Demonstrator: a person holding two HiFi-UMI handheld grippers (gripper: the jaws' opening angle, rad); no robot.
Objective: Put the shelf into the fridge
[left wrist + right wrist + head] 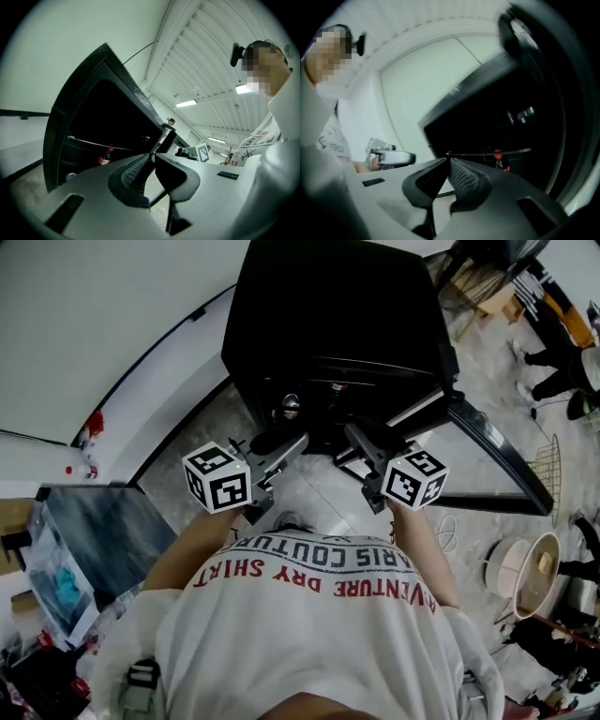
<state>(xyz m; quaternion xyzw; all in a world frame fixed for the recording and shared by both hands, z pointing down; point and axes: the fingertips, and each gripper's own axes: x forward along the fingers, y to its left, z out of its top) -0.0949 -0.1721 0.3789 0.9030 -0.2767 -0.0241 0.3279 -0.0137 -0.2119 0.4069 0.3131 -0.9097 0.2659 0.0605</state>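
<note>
While both grippers stand at the mouth of the fridge [328,306], upper centre of the head view, the step in hand reads as the carry-in: shelf at the opening, not yet seated. Door [497,456] hangs open toward the right of that frame.

Left gripper [151,156]: jaws closed, pads meeting at the tips with no gap there. A thin dark rim runs from the tip leftward into the dark cavity. I take it for the shelf [108,144], a thin, apparently clear pane pinched by its edge.

Right gripper [448,161]: likewise pads tip to tip, with the same thin rim leaving the tip toward the right of its frame.

Judgement, not certainty: the pane itself hardly shows, only its rim.

Shelf position: about mid-height of the cavity, just above a red-capped bottle [106,158] standing inside. Whether the far edge already rests on the side rails cannot be told; the interior is too dark.

Next move, as I judge it:
- Level the pane.
- Advance both hands together so the side edges meet their rails evenly, then push straight back.
- Hold the pinch until the pane bears on both sides, and only then open.

Risks: a skewed entry would jam, the bottle sits close below, and an edge grip this thin may slip if one hand leads.
</note>
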